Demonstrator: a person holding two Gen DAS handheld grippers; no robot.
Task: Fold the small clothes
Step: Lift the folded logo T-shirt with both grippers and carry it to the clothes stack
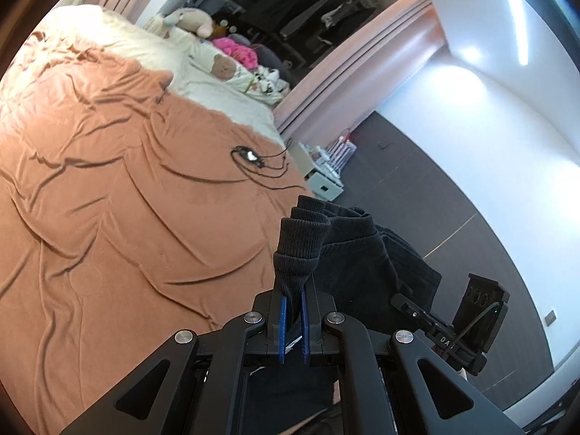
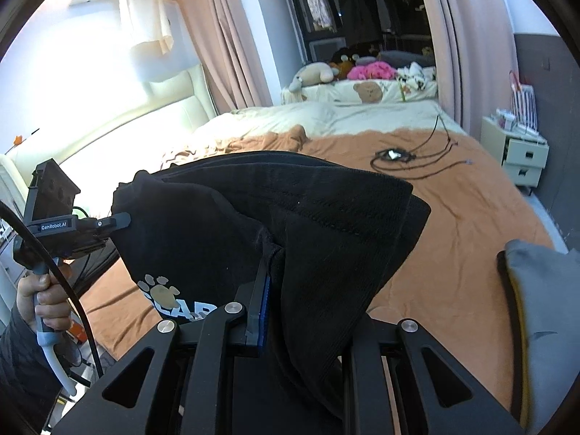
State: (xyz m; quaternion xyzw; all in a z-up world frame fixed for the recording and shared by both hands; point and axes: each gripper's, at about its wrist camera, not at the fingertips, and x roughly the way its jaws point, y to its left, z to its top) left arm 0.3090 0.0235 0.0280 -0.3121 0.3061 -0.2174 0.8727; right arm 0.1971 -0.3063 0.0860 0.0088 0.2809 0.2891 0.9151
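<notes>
A small black garment point(image 2: 290, 214) with a ribbed hem and a white paw print hangs in the air between both grippers, above the orange bed sheet point(image 1: 108, 217). My left gripper point(image 1: 294, 293) is shut on its ribbed edge point(image 1: 301, 243); it also shows in the right wrist view point(image 2: 116, 223), pinching the garment's left corner. My right gripper point(image 2: 270, 286) is shut on the garment's other side, its right finger hidden under the cloth. In the left wrist view the right gripper point(image 1: 398, 299) sits behind the black cloth point(image 1: 362, 253).
A black cable with a white device point(image 2: 393, 154) lies on the sheet. Cream bedding, plush toys point(image 2: 315, 74) and a pink item lie at the bed's far end. A white drawer unit point(image 2: 518, 152) stands at the right. A grey cloth point(image 2: 543, 308) lies at the near right.
</notes>
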